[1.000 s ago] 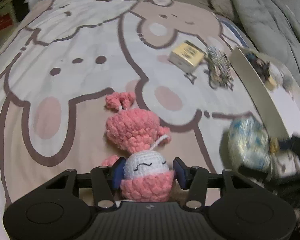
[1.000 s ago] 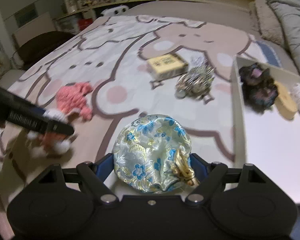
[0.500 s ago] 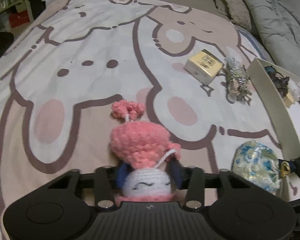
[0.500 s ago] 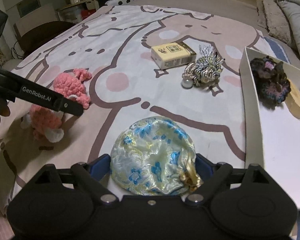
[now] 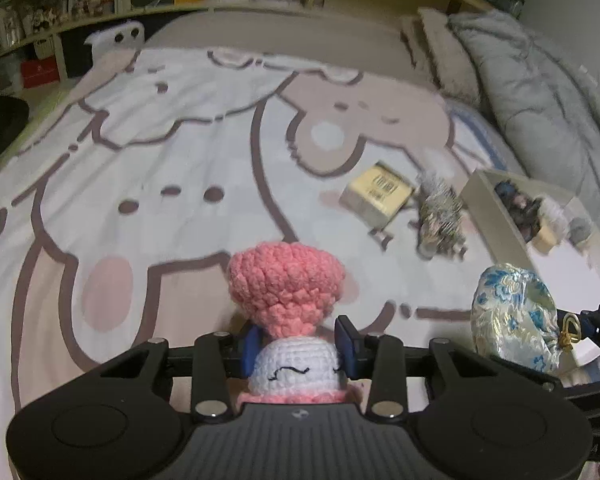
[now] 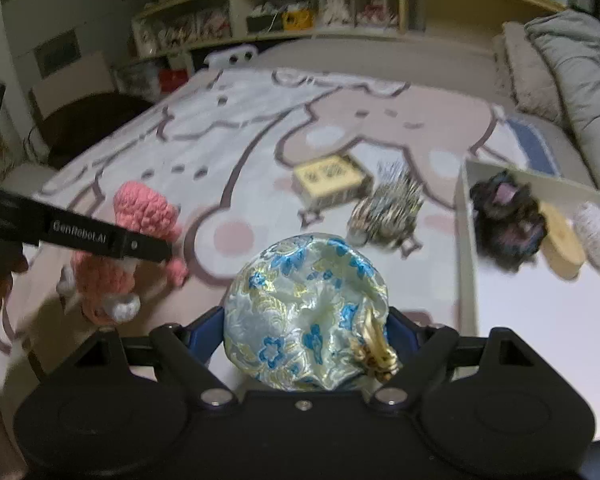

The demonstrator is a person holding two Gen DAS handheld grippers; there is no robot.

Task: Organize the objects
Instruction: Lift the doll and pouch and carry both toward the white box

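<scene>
A pink and white crochet doll (image 5: 286, 280) hangs off the bed cover with my left gripper (image 5: 299, 340) shut on its neck; its white face sits between the blue pads. The same doll (image 6: 140, 208) shows at the left of the right wrist view. My right gripper (image 6: 304, 328) has its jaws closing on a pale brocade pouch (image 6: 300, 300) with blue flowers and a gold tie, both pads pressing its sides. That pouch (image 5: 512, 312) appears raised at the right of the left wrist view. A white tray (image 6: 466, 240) lies to the right.
A yellow box (image 6: 332, 180) and a silvery tinsel bundle (image 6: 388, 208) lie on the cartoon-print bed cover (image 6: 240, 140). The tray holds a dark fuzzy item (image 6: 504, 220), a wooden disc (image 6: 560, 240) and a white yarn ball (image 6: 596, 232). Pillows lie far right, shelves behind.
My left gripper shut on the doll's neck and lifted it off the cover. The right gripper rose with the pouch between its pads.
</scene>
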